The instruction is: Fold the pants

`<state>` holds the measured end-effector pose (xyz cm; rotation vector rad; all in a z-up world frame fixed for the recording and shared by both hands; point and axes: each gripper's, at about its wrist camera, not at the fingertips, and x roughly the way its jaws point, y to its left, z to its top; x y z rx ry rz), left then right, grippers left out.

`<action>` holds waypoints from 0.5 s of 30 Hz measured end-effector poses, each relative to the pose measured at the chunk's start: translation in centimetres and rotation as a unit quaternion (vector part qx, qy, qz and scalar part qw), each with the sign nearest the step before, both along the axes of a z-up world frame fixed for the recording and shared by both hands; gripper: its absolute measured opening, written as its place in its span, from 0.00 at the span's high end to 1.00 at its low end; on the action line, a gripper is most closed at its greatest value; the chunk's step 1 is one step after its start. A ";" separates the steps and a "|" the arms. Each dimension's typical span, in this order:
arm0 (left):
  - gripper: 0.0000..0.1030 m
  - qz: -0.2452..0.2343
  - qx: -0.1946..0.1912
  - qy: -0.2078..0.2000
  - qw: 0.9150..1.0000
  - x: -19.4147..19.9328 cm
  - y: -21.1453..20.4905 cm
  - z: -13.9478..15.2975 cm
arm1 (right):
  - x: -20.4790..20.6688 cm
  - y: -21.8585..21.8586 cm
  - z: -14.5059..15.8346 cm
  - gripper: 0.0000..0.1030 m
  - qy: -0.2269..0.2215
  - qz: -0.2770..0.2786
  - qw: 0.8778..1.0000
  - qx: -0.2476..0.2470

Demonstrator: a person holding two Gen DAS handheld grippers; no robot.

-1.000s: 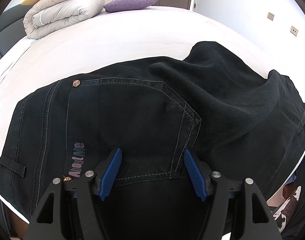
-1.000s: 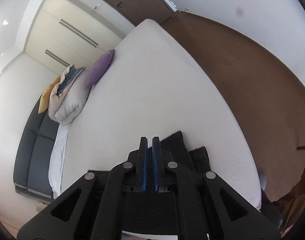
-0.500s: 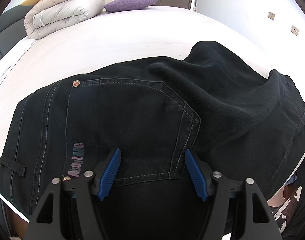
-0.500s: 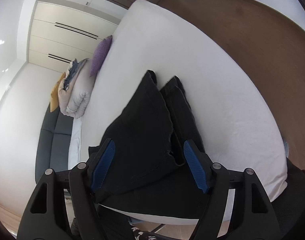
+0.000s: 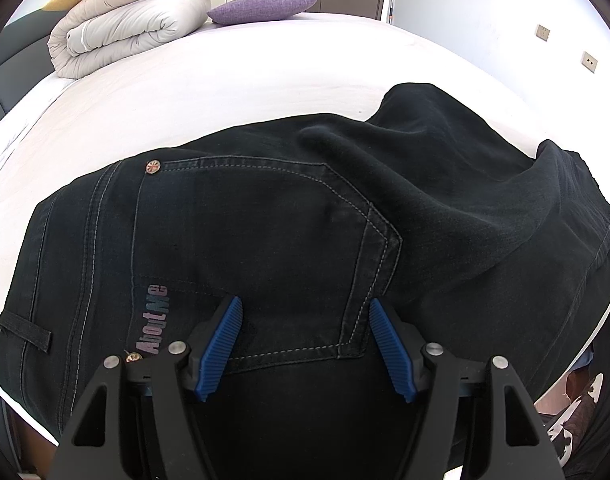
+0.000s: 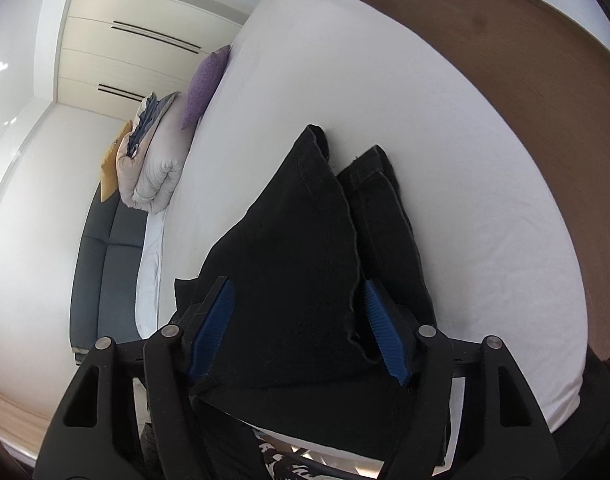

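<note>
Black jeans (image 5: 265,240) lie folded on the white bed (image 5: 225,80), back pocket and an "AboutMe" label facing up. My left gripper (image 5: 305,340) is open just above the pocket's lower edge, holding nothing. In the right wrist view the leg ends (image 6: 305,240) lie folded over, hems pointing towards the far side of the bed. My right gripper (image 6: 297,328) is open above that folded cloth, with the fabric showing between its blue pads (image 6: 381,336) but not clamped.
A rolled duvet (image 5: 125,28) and a purple pillow (image 5: 261,8) lie at the bed's far end. A dark sofa (image 6: 105,272) stands beside the bed. Brown floor (image 6: 545,80) lies beyond the bed's right edge. The bed's near edge (image 5: 577,360) is close.
My right gripper was shut one second ago and has opened; it now hangs over the folded leg ends. The left gripper and the jeans under it have barely moved.
</note>
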<state>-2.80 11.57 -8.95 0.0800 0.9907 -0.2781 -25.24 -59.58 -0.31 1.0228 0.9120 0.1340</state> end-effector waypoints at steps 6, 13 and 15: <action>0.33 -0.001 0.000 0.000 1.000 0.0 0.0 0.0 | 3.1 0.5 -1.9 0.59 0.008 0.063 0.998 0.025; 0.33 -0.001 0.000 0.000 1.000 0.0 0.1 0.0 | 3.9 1.1 -2.9 0.90 0.015 0.065 0.998 0.012; 0.33 -0.002 -0.001 0.000 1.000 -0.1 0.1 0.0 | 3.1 1.5 -2.9 0.97 0.021 0.048 0.999 0.003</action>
